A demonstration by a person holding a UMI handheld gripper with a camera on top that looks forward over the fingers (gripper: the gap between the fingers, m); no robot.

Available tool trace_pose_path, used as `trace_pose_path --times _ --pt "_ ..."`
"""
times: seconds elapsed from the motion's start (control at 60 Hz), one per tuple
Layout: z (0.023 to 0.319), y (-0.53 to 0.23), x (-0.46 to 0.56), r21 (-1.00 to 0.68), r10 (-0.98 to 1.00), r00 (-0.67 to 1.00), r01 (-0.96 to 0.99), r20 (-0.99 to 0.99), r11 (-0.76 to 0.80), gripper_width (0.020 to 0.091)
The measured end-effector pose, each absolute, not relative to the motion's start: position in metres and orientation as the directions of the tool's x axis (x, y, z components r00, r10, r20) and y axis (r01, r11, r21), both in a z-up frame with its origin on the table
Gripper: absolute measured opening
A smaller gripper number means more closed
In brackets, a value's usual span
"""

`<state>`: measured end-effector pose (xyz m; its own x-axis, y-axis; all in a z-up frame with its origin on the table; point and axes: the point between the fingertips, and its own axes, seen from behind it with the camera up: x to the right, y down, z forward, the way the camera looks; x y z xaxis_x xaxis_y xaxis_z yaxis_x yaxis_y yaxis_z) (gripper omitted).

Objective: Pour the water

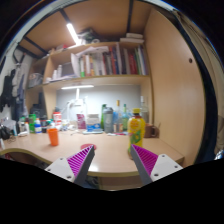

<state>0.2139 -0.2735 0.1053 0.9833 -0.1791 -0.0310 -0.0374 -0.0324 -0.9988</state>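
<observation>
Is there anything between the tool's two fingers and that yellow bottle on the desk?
No. In the gripper view, only bare desk lies between the open tool and the yellow bottle.

Your tool [111, 158] hangs with fingers apart over the worktop [105, 150]. Beyond the right finger stands a bottle [136, 130]; far left sits a cup [53, 136]. Behind them more bottles [108, 120] line the wall, under a shelf of books [100, 63].

We see our gripper [113, 160] held level, its two magenta-padded fingers [82, 158] spread apart, gripping nothing.
</observation>
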Motion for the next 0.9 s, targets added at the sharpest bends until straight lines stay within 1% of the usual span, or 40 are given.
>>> trace_pose_path --times 0.1,0.233,0.4,0.55,0.567,0.633,0.683,0.767,0.8,0.817,0.9 --pt "0.102 -0.247 0.270 -0.998 -0.257 0.966 -0.045 -0.035 -0.036 0.0822" --pt "0.093 -0.205 0.311 -0.998 -0.286 0.958 -0.035 -0.020 -0.047 0.0823" --pt "0.083 -0.162 0.333 -0.998 -0.301 0.953 0.015 0.032 -0.059 0.0826" --pt "0.080 -0.128 0.344 -0.997 -0.296 0.954 0.025 0.044 -0.069 0.0799" --pt "0.079 -0.125 0.343 -0.997 -0.293 0.955 0.027 0.048 -0.076 0.0806" --pt "0.071 -0.119 0.348 -0.993 -0.305 0.950 0.024 0.058 -0.115 0.0515" --pt "0.071 -0.120 0.351 -0.995 -0.334 0.942 0.003 0.037 -0.102 0.0509" --pt "0.074 -0.122 0.352 -0.996 -0.355 0.934 0.006 0.037 -0.086 0.0464" --pt "0.073 -0.122 0.352 -0.997 -0.359 0.932 0.015 0.041 -0.077 0.0461" --pt "0.073 -0.122 0.351 -0.997 -0.358 0.933 0.017 0.043 -0.074 0.0429" --pt "0.078 -0.120 0.339 -0.998 -0.340 0.939 0.020 0.039 -0.059 0.0374"
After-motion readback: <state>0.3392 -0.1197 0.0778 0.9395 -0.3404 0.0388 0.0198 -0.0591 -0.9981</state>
